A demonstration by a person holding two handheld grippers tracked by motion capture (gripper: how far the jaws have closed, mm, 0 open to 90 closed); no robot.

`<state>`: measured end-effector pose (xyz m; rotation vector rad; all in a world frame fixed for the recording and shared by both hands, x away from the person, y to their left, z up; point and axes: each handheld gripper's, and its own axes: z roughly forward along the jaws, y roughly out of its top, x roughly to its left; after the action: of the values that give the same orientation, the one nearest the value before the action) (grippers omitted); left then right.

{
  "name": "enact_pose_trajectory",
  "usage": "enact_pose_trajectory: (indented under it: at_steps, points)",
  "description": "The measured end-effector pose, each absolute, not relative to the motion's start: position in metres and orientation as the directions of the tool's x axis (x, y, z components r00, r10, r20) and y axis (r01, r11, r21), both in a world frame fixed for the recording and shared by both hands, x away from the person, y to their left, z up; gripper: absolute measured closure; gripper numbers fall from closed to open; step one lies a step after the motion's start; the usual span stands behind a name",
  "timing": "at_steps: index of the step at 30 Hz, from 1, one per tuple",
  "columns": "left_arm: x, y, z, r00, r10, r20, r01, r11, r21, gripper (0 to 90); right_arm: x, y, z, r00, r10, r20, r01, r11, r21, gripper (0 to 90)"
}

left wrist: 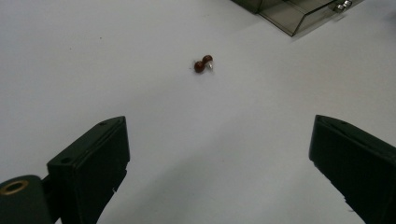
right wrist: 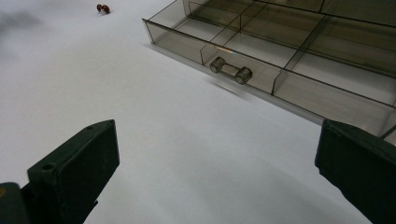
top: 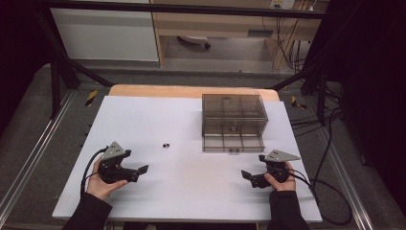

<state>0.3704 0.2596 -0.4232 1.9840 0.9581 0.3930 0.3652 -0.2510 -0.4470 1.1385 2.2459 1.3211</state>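
Note:
A smoky clear drawer box [top: 234, 114] stands at the back right of the white table, and its bottom drawer [top: 232, 142] is pulled out toward me. The drawer [right wrist: 299, 56] has empty compartments and a clear bar handle [right wrist: 230, 71]. Two small dark red beads [top: 166, 145] lie together on the table left of the box; they lie ahead of the left jaws [left wrist: 203, 64] and far off at the upper left past the drawer [right wrist: 102, 8]. My left gripper [top: 142, 171] rests open near the front left. My right gripper [top: 247, 178] is open at the front right, below the drawer.
The white sheet [top: 158, 124] covers a wooden table [top: 143, 91]. Black cables [top: 330, 201] trail off the right edge. A metal frame and rails run along both sides, with a desk and wires behind.

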Motion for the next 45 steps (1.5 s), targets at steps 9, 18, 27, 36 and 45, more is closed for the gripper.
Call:
enact_pose_trajectory:
  at_steps: [9, 18, 27, 36, 45]
  points:
    - [0.378, 0.249, -0.419, 0.660, 0.748, -0.075, 0.476, -0.339, 0.811, 5.0, 0.365, -0.251, -0.447, -0.637, 0.759, 0.134, 0.485, 0.260, 0.835, 0.5]
    - [0.387, 0.243, -0.416, 0.657, 0.752, -0.062, 0.478, -0.352, 0.805, 5.4, 0.365, -0.252, -0.447, -0.630, 0.766, 0.129, 0.484, 0.256, 0.837, 0.5]
    - [0.399, 0.237, -0.412, 0.639, 0.767, -0.060, 0.495, -0.349, 0.796, 6.5, 0.366, -0.251, -0.448, -0.624, 0.772, 0.118, 0.484, 0.264, 0.834, 0.6]
    - [0.415, 0.226, -0.410, 0.621, 0.782, -0.047, 0.508, -0.356, 0.784, 8.2, 0.366, -0.250, -0.448, -0.624, 0.773, 0.117, 0.488, 0.268, 0.831, 0.6]
    - [0.434, 0.215, -0.417, 0.600, 0.800, -0.035, 0.533, -0.367, 0.762, 11.7, 0.366, -0.250, -0.448, -0.623, 0.774, 0.117, 0.489, 0.268, 0.830, 0.6]
